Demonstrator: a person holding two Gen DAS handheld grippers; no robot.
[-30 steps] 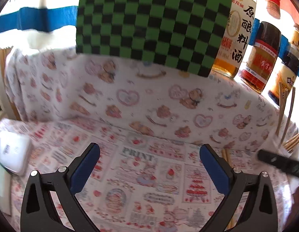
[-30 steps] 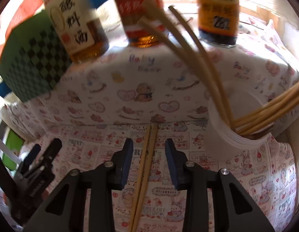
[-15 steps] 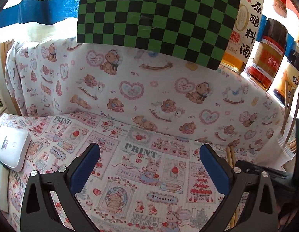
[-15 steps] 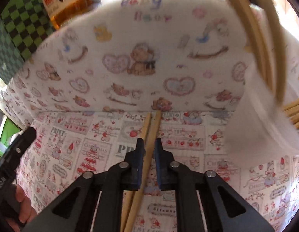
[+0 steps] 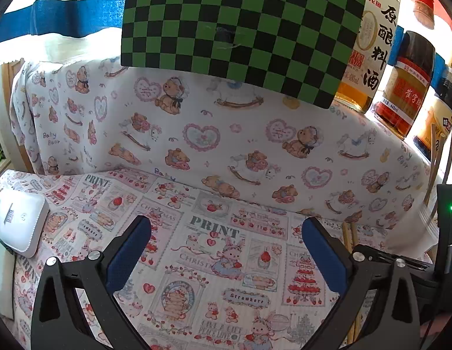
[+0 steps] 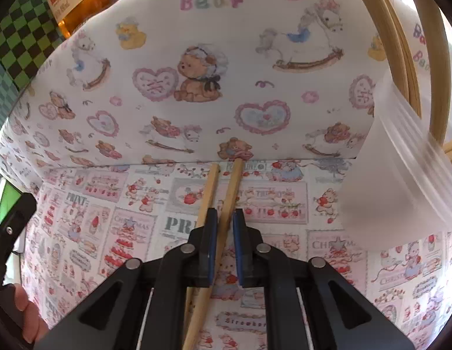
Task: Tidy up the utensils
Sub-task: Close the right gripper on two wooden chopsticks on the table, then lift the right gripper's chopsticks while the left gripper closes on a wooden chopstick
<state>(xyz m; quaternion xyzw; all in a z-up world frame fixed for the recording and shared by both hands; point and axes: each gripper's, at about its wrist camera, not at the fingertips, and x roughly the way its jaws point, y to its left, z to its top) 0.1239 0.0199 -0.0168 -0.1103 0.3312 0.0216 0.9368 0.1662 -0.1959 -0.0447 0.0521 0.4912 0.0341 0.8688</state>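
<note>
In the left wrist view, a white box-like device (image 5: 20,221) lies at the left edge on the printed cloth (image 5: 214,262) that covers the surface. The left gripper (image 5: 226,245) fills the lower middle with its blue-padded jaws spread wide and nothing between them, only cloth beneath. Behind it the bear-print cloth rises as a draped step, and on top of that, in the upper middle, stands a green-and-black checkered box (image 5: 243,29). To its right stands a row of sauce bottles (image 5: 372,49) with Chinese labels. At the lower right, the black body of the other gripper with a green light shows, and just left of it the tips of two wooden chopsticks (image 5: 350,233) lie on the cloth.

In the right wrist view, a person's fingers (image 6: 27,315) wrap the left gripper's handle at the lower left corner. In the middle, a pair of chopsticks (image 6: 223,192) lies on the cloth, tips pointing at the foot of the draped step. The right gripper (image 6: 224,233) has its jaws drawn almost together: the right-hand chopstick runs between the blue pads and looks pinched, while the left-hand one passes outside the left pad. At the right edge a translucent plastic cup (image 6: 401,180) stands on the cloth, holding more chopsticks (image 6: 401,58) that lean up out of the frame's top.
</note>
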